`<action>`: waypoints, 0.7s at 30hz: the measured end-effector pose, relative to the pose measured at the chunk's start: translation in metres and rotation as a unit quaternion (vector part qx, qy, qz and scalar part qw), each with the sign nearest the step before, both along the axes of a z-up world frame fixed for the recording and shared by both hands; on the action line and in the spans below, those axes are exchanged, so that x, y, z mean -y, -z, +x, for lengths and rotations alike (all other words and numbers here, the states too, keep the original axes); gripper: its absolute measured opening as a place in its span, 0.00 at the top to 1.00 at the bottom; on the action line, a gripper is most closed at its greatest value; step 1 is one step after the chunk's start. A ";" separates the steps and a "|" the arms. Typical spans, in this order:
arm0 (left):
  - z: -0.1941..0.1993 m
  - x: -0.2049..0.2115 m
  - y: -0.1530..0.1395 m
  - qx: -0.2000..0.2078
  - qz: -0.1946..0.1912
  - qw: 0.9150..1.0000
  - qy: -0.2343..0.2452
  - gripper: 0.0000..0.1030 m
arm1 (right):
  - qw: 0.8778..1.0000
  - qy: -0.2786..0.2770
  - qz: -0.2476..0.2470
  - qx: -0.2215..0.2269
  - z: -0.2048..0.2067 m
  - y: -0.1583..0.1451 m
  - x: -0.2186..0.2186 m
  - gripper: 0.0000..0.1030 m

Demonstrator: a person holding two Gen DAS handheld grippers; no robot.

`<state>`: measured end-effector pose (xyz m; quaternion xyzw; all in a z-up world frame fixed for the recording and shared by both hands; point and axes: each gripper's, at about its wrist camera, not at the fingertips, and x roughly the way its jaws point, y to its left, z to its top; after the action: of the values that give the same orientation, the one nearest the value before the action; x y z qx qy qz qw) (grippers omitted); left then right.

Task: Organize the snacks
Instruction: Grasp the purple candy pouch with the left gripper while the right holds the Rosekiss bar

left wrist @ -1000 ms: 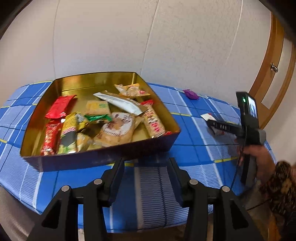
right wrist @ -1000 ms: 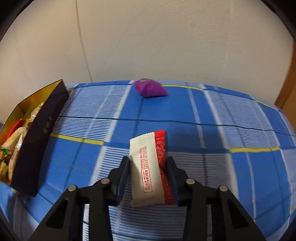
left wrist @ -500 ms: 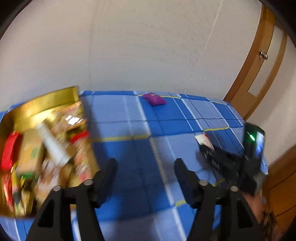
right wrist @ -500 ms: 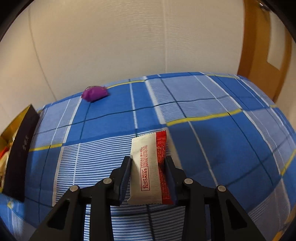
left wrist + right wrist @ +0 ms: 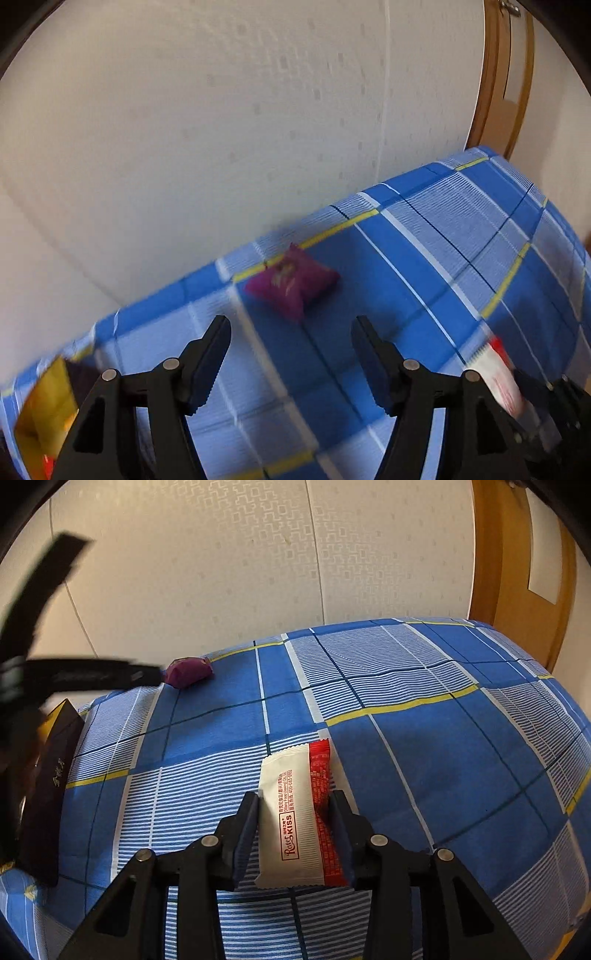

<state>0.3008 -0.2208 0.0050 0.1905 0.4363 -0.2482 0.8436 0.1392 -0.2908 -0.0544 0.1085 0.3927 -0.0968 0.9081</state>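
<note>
My right gripper is shut on a white-and-red snack packet, with a pad pressing on each long edge, low over the blue checked cloth. The same packet shows blurred at the lower right of the left wrist view. My left gripper has its jaws opening wide with nothing between them. It points down at a purple snack pouch lying just beyond its fingertips near the wall. In the right wrist view, the left gripper's blurred finger reaches up to that purple pouch.
The gold tin with its dark outer wall stands at the left end of the table, holding several snacks; its gold inside shows at the lower left. A pale wall runs behind the table. A wooden door is at the right.
My left gripper swung right, away from the tin and over to the purple pouch, and its jaws spread wider. My right gripper turned a little with the packet still in it.
</note>
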 end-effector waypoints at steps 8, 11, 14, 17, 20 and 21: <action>0.025 0.031 0.022 0.009 0.042 0.998 0.041 0.33 | 1.000 0.007 -0.011 -0.005 0.002 0.000 -0.001 0.64; 0.027 0.025 0.031 -0.013 0.031 0.999 0.029 0.37 | 1.000 0.027 -0.010 -0.005 0.001 0.000 0.006 0.66; 0.023 0.012 0.034 -0.044 -0.010 0.999 0.018 0.60 | 0.997 0.074 -0.014 -0.008 -0.001 -0.001 0.025 0.66; 0.016 0.003 0.033 -0.054 -0.027 0.998 0.008 0.73 | 0.996 0.093 -0.006 -0.005 -0.003 -0.001 0.035 0.66; 0.004 -0.006 0.028 -0.048 -0.036 0.998 0.003 0.73 | 0.996 0.094 -0.007 -0.005 -0.003 -0.001 0.033 0.66; 0.001 -0.010 0.022 -0.044 -0.050 0.998 0.001 0.72 | 0.995 0.095 -0.004 -0.004 -0.003 -0.001 0.034 0.65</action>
<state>0.3014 -0.2108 -0.0169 0.1371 0.4601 -0.2793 0.8316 0.1359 -0.3250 -0.0537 0.1416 0.3835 -0.1848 0.8937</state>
